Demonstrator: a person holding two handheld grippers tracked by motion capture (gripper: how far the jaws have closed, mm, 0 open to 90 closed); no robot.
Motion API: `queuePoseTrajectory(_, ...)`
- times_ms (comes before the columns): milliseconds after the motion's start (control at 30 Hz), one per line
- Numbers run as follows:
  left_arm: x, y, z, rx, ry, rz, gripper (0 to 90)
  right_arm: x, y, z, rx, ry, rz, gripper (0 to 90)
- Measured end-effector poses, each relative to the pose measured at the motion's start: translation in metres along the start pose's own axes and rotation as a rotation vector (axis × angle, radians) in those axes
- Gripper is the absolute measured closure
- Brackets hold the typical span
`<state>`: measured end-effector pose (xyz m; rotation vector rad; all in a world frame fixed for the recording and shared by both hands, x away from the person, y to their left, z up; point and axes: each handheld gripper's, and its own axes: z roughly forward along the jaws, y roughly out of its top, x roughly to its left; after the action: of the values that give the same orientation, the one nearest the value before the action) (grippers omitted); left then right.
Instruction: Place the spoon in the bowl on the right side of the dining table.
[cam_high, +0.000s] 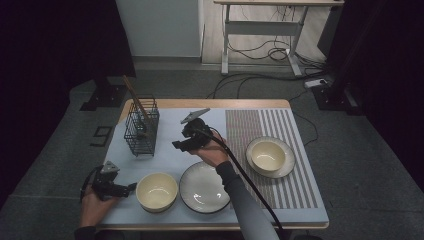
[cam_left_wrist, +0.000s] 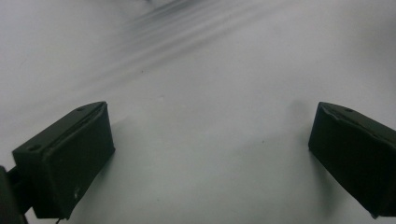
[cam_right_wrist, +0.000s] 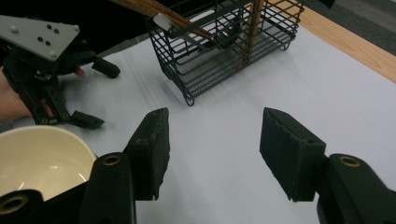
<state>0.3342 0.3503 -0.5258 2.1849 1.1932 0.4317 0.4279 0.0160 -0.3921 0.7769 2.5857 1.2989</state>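
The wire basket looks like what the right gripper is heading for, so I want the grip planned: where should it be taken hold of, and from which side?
Grip the wire basket by its top rim wire, coming down from above on the near wall. The open mesh gives thin edges that open jaws can straddle. Avoid the corner where the wooden utensils lean out. The right gripper is open and faces that near wall.

Top of the left gripper view is just smeared streaks across the pale table cover (cam_left_wrist: 201, 140), can't make out what they are. In the right gripper view the cream bowl (cam_right_wrist: 37, 158) is cut off by the left edge and partly hidden behind that gripper's own jaw. The wire basket (cam_right_wrist: 224, 51) runs off the top, so the wooden sticks (cam_right_wrist: 154, 8) inside lose their upper ends there.
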Motion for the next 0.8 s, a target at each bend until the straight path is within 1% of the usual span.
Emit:
queuePoseTrajectory(167,0.0,0.0,0.0,0.0,-0.001,0.0,0.0,0.001,0.008,0.01,-0.004,0.006,0.0,41.7)
queuePoseTrajectory(233,0.0,0.0,0.0,0.0,-0.001,0.0,0.0,0.002,0.011,0.015,-0.013,0.02,0.005,42.3)
queuePoseTrajectory(300,0.0,0.0,0.0,0.0,-0.001,0.0,0.0,0.003,0.014,0.019,-0.009,0.032,0.007,44.2)
queuePoseTrajectory(633,0.0,0.0,0.0,-0.001,-0.001,0.0,0.0,0.012,0.028,0.039,-0.008,0.056,-0.013,46.9)
queuePoseTrajectory(800,0.0,0.0,0.0,-0.001,-0.002,0.0,0.0,0.015,0.035,0.047,-0.006,0.058,-0.027,48.2)
